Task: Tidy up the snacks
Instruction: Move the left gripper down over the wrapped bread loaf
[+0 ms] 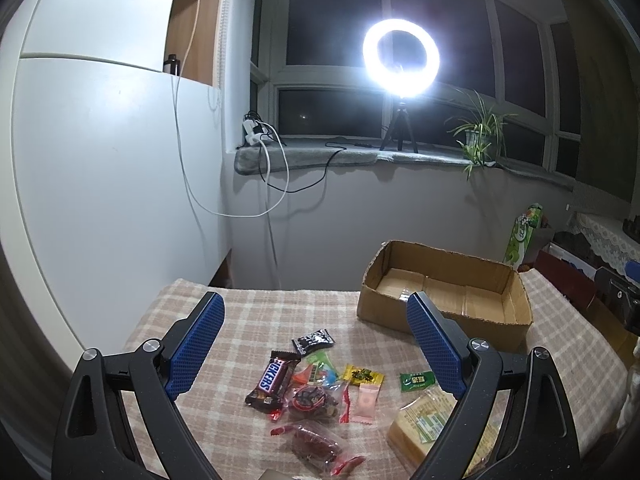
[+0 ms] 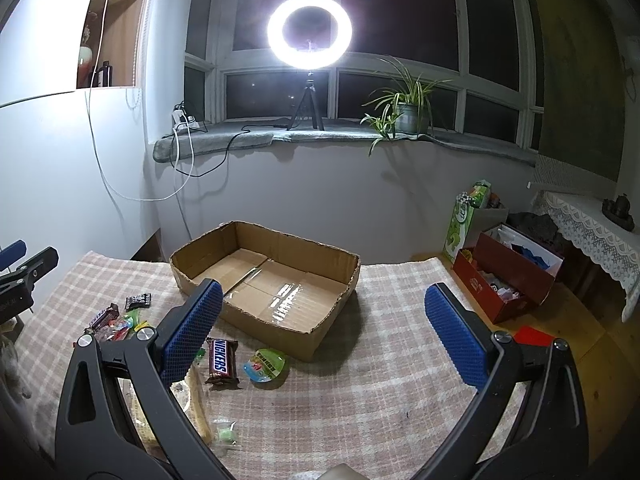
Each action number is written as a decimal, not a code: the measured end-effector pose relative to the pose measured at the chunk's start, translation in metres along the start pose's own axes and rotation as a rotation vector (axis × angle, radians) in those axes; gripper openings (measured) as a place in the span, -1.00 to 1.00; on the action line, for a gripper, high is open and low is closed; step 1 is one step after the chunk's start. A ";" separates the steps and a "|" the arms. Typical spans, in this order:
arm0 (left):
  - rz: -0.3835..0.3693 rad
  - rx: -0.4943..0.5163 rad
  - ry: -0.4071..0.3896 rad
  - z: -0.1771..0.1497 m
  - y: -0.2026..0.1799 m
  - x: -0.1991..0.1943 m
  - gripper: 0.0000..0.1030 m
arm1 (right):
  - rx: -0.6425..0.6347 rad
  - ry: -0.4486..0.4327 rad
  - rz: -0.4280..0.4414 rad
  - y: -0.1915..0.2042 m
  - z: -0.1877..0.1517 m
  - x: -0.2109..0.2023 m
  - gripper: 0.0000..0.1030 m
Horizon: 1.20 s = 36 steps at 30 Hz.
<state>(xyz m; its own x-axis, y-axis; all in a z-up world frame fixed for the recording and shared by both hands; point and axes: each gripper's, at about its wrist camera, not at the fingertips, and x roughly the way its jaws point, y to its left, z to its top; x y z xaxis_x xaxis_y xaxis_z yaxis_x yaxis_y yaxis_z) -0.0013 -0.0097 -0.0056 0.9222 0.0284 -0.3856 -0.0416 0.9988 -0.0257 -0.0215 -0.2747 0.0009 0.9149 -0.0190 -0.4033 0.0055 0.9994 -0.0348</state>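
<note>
An open, empty cardboard box [image 1: 448,292] [image 2: 272,280] stands at the back of the checked tablecloth [image 1: 256,320] [image 2: 380,360]. In the left wrist view several snacks lie in front: a Snickers bar [image 1: 272,380], a small black packet [image 1: 313,340], a yellow candy [image 1: 364,375], a green packet [image 1: 416,380], a pink sachet [image 1: 366,400], red-wrapped sweets [image 1: 316,446] and a bread pack [image 1: 420,420]. My left gripper [image 1: 314,312] is open above them. In the right wrist view a second Snickers bar [image 2: 222,362] and a green jelly cup [image 2: 266,364] lie before the box. My right gripper [image 2: 324,300] is open and empty.
A ring light on a tripod [image 2: 310,32] and a potted plant [image 2: 408,108] stand on the windowsill. A red box [image 2: 508,276] and a green bag [image 2: 464,224] sit on the floor to the right. A white cabinet wall [image 1: 100,160] is on the left.
</note>
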 end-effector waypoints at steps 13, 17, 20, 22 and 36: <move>0.002 -0.009 0.013 -0.003 0.004 0.002 0.80 | -0.025 0.057 0.065 0.009 -0.007 0.012 1.00; -0.006 0.000 0.019 -0.005 0.004 0.003 0.80 | -0.010 0.096 0.110 0.008 -0.011 0.019 1.00; -0.018 0.007 0.024 -0.007 0.004 0.003 0.80 | 0.008 0.135 0.159 0.006 -0.014 0.025 1.00; -0.039 -0.004 0.040 -0.009 0.007 0.004 0.80 | 0.018 0.164 0.197 0.006 -0.017 0.030 1.00; -0.348 -0.193 0.284 -0.039 0.007 0.031 0.59 | 0.078 0.490 0.548 0.030 -0.060 0.079 0.41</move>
<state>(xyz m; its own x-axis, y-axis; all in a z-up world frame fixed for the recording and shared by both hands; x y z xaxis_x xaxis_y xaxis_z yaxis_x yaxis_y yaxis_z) 0.0120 -0.0030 -0.0535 0.7538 -0.3445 -0.5595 0.1552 0.9208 -0.3579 0.0270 -0.2480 -0.0865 0.5093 0.4908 -0.7069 -0.3552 0.8681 0.3468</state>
